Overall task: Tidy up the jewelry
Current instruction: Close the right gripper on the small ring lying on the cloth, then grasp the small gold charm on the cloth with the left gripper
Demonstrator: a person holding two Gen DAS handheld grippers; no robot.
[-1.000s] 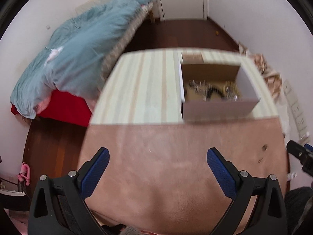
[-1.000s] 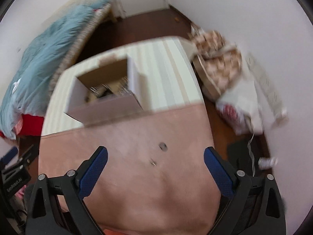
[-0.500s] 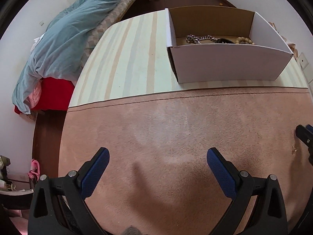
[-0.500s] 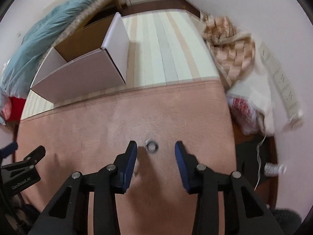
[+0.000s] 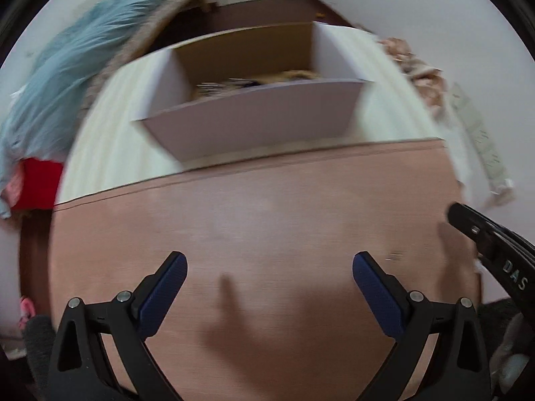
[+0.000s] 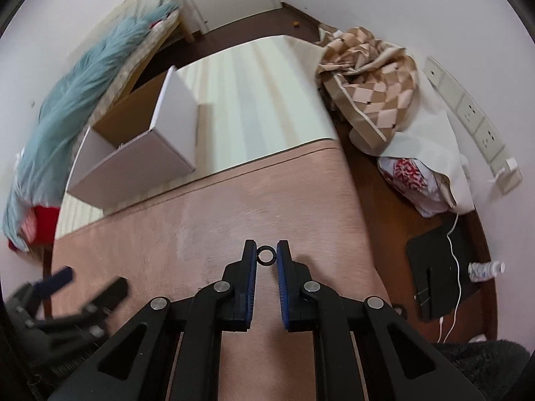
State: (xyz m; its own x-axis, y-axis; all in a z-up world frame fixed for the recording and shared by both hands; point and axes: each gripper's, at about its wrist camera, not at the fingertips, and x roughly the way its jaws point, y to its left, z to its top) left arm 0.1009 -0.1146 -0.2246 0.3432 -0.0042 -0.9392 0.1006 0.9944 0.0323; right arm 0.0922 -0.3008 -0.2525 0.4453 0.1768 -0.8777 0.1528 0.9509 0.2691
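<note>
My right gripper point(image 6: 266, 255) is shut on a small dark ring point(image 6: 266, 256), held between the blue pads just above the pink mat point(image 6: 207, 234). My left gripper point(image 5: 269, 272) is open and empty over the pink mat point(image 5: 267, 207). A white cardboard box point(image 5: 254, 127) stands on the striped cloth beyond the mat, with chains and beads blurred inside; it also shows in the right wrist view point(image 6: 133, 163). A small blurred jewelry piece point(image 5: 396, 255) lies on the mat right of the left gripper. The right gripper's arm point(image 5: 495, 250) shows at the right edge.
A striped tablecloth point(image 6: 254, 100) covers the far table. A checked blanket point(image 6: 371, 90) and a plastic bag point(image 6: 418, 180) lie to the right. A bed with a blue duvet point(image 5: 83, 67) stands left. Wall sockets point(image 6: 474, 113) and a cable are on the right.
My right gripper has closed on the ring and lifted it slightly. My left gripper has swung so the box sits centred ahead, and the view is blurred by motion.
</note>
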